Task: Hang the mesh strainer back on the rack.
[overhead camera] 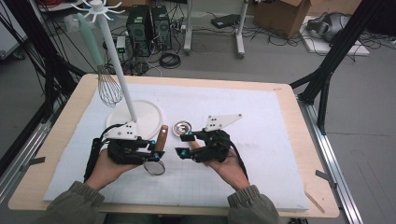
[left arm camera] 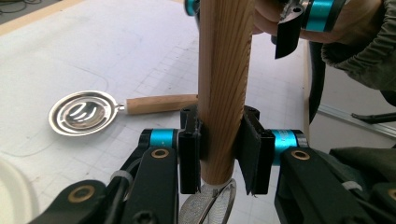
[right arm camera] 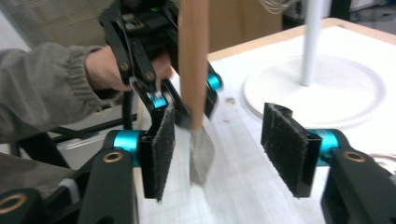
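My left gripper (overhead camera: 155, 146) (left arm camera: 223, 161) is shut on the wooden handle (left arm camera: 223, 88) of a small mesh strainer (overhead camera: 154, 167). The handle stands upright, and the mesh ring (left arm camera: 210, 205) hangs below the jaws. My right gripper (overhead camera: 186, 143) (right arm camera: 224, 149) stands open just to the right, its pads (right arm camera: 158, 140) apart on either side of the strainer's mesh (right arm camera: 201, 154) without touching it. A second utensil, a slotted metal spoon (overhead camera: 182, 128) (left arm camera: 84, 113) with a wooden handle (left arm camera: 159, 103), lies flat on the white mat beyond the grippers.
A white hook stand (overhead camera: 116, 60) rises from a round base (overhead camera: 145, 114) (right arm camera: 322, 88) at the back left. A whisk (overhead camera: 109, 87) with a mint handle hangs from it. The white mat (overhead camera: 261, 140) covers the wooden table (overhead camera: 289, 93).
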The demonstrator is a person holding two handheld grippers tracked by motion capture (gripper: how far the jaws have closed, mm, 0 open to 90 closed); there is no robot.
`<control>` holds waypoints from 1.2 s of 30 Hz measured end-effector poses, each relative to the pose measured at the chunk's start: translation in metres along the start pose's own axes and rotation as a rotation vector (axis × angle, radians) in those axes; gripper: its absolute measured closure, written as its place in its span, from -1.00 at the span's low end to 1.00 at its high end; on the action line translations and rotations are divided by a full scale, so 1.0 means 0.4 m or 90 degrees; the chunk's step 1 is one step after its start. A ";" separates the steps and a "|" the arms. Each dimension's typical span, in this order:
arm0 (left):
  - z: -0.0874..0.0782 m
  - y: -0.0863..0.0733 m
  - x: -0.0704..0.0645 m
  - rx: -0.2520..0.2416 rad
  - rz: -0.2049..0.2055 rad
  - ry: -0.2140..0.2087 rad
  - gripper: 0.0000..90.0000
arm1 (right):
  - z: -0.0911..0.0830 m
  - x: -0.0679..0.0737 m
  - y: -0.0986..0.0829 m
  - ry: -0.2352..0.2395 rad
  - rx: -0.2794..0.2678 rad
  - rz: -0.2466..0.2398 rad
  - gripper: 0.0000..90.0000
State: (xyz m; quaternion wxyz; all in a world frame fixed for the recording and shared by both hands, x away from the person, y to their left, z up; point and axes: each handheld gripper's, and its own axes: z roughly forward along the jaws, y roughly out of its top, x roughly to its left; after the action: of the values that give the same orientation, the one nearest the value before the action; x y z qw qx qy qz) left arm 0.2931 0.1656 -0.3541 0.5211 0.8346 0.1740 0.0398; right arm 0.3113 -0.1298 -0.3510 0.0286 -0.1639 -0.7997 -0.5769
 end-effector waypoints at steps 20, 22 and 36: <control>-0.050 0.001 0.023 -0.031 -0.016 0.028 0.58 | -0.138 -0.008 -0.073 -0.120 -0.005 -0.001 -0.28; -0.053 0.001 0.024 -0.030 -0.016 0.030 0.58 | -0.144 -0.009 -0.080 -0.128 -0.006 -0.003 -0.29; -0.070 0.008 0.040 -0.038 -0.023 0.048 0.58 | -0.181 -0.022 -0.124 -0.171 0.002 0.009 -0.35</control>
State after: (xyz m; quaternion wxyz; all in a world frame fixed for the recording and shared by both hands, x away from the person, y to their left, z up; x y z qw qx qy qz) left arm 0.3018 0.1935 -0.3402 0.5397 0.8132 0.2075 0.0667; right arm 0.2944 -0.2131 -0.3743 -0.0742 -0.2448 -0.7963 -0.5481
